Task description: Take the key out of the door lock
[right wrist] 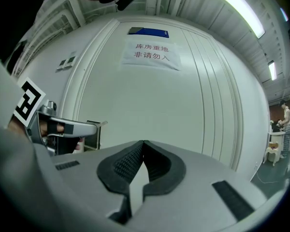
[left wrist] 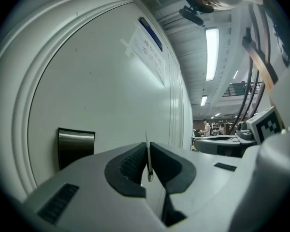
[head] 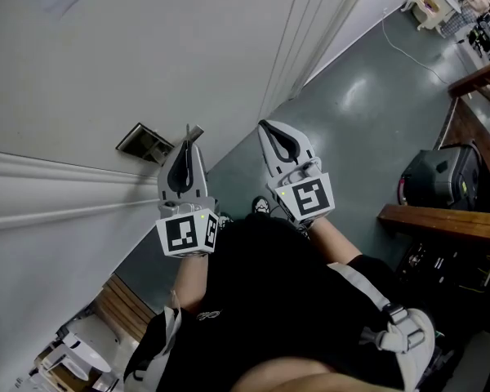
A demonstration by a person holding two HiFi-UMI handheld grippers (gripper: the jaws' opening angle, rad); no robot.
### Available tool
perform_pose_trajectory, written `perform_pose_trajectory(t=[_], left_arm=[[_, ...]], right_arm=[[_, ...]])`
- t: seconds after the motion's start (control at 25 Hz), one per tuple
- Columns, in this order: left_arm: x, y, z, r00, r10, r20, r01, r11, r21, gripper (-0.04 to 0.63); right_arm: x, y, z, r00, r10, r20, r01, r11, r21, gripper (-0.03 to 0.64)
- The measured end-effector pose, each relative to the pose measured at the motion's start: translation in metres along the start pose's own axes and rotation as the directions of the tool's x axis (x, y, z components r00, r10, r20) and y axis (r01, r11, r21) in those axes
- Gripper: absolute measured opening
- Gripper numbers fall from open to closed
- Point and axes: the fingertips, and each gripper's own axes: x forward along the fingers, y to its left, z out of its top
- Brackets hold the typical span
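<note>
The key (left wrist: 148, 159) sits in the left gripper (left wrist: 148, 144), a thin metal blade seen edge-on and clamped between the two dark ribbed pads (left wrist: 130, 163). Its narrow end pokes just past the jaw tips. Its long axis runs along the gripper's own line, pointing at the white door (left wrist: 101, 91). In the left gripper view the steel lock plate (left wrist: 76, 146) lies to the left of the blade. The head view shows the same thing: the key (head: 195, 131) is a small bright tab at the tip of the left gripper (head: 187, 135), just beside the lock plate (head: 144, 143) but apart from it, with bare door (head: 106, 55) between them. From this the key appears to be out of the lock already, although no view shows the keyhole itself. The left gripper is the nearer of the two to the plate. The right gripper (right wrist: 143, 141) has its jaws pressed together on nothing, and in the head view it hangs further right (head: 265, 126), well clear of the lock. Any remaining move would probably be a straight draw back along the blade's axis, away from the door, with the pinch kept firm so the thin blade does not twist or slip.
</note>
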Motion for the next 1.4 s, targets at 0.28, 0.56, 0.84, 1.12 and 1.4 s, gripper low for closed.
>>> perform_pose_trajectory(t=[0.28, 0.56, 0.84, 1.12, 1.4], left_arm=[[0.004, -0.008, -0.009, 1.000, -0.017, -0.003, 0.017, 0.999, -0.035, 0.037], [0.002, -0.015, -0.005, 1.000, -0.028, -0.002, 0.028, 1.000, -0.001, 0.037], [0.000, -0.020, -0.010, 0.999, -0.044, 0.001, 0.044, 0.999, -0.014, 0.037], [-0.002, -0.021, -0.008, 0.999, -0.041, 0.005, 0.041, 0.999, -0.020, 0.037], [-0.006, -0.022, -0.014, 0.999, -0.038, -0.003, 0.038, 0.999, -0.028, 0.037]], right_arm=[[-0.002, 0.009, 0.000, 0.999, 0.041, 0.025, -0.039, 0.995, -0.096, 0.008], [-0.006, 0.009, -0.004, 0.999, 0.046, 0.014, -0.045, 0.997, -0.070, 0.008], [-0.008, 0.010, -0.009, 0.998, 0.056, 0.005, -0.056, 0.996, -0.065, 0.008], [-0.010, 0.011, -0.009, 0.998, 0.060, 0.000, -0.060, 0.997, -0.047, 0.008], [-0.011, 0.015, -0.013, 0.997, 0.071, -0.004, -0.071, 0.996, -0.046, 0.008]])
